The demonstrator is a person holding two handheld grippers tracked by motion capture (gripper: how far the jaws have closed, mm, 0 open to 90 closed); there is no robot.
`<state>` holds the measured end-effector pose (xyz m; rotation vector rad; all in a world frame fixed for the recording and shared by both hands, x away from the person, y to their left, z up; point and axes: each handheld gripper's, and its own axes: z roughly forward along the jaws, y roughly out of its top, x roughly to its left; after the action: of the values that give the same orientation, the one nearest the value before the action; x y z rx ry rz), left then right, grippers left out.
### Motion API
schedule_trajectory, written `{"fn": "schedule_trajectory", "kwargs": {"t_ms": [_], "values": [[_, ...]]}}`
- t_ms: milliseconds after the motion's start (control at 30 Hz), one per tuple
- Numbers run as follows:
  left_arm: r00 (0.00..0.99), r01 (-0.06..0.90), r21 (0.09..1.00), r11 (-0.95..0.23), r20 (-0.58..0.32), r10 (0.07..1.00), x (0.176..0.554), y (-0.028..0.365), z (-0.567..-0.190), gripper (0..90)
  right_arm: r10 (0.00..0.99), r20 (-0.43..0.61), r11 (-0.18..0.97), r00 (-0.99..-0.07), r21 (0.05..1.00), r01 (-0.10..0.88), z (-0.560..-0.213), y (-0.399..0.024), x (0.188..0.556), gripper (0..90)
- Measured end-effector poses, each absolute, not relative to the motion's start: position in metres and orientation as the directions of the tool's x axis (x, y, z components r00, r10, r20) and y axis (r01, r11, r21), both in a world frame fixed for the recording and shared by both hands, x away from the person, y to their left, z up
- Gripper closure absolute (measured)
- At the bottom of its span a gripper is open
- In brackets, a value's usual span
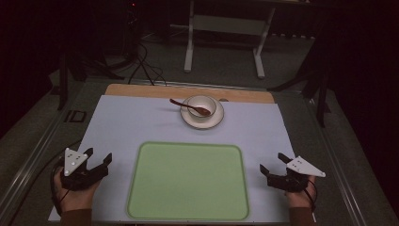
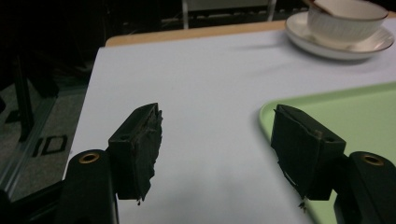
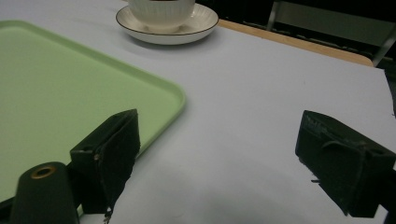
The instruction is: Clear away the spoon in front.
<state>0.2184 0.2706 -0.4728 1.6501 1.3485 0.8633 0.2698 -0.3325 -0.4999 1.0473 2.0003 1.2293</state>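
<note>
You held both claws spread and empty: left claw (image 1: 99, 159) and right claw (image 1: 272, 163) flanked the flat light-green plastic tray (image 1: 188, 181) between them.

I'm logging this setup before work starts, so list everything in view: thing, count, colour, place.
tray: one, light green, bare, near middle of the mat
mat: one, pale lilac-white, covering the table
cup: one, white, on the saucer at the far side
saucer: one, white, under the cup
spoon: one, reddish brown, resting in the cup, handle pointing left
table edge: one, wooden, beyond the mat
frame legs: white, on the floor behind
left hand-held gripper: one, black, open, left of the tray
right hand-held gripper: one, black, open, right of the tray
</note>
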Motion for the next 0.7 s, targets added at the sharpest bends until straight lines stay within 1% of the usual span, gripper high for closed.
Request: {"fn": "schedule_trajectory", "kwargs": {"t_ms": [233,400,533,700], "values": [[0.219,0.38,0.92,-0.098,0.014,0.976,0.226,0.265,-0.459,36.2,0.843,-0.06,0.271,-0.535,0.906,0.325,-0.5,-0.333,0.269,13.6],[0.246,0.369,0.923,-0.107,0.014,0.969,0.234,0.257,-0.454,36.2,0.845,-0.057,0.266,-0.532,0.907,0.326,-0.5,-0.335,0.269,13.6],[0.269,0.379,0.919,-0.111,0.005,0.963,0.246,0.248,-0.45,35.6,0.845,-0.057,0.266,-0.531,0.907,0.326,-0.5,-0.335,0.27,13.6],[0.3,0.372,0.918,-0.141,0.024,0.954,0.261,0.233,-0.443,34.6,0.845,-0.056,0.264,-0.532,0.908,0.325,-0.499,-0.336,0.269,13.6]]}}
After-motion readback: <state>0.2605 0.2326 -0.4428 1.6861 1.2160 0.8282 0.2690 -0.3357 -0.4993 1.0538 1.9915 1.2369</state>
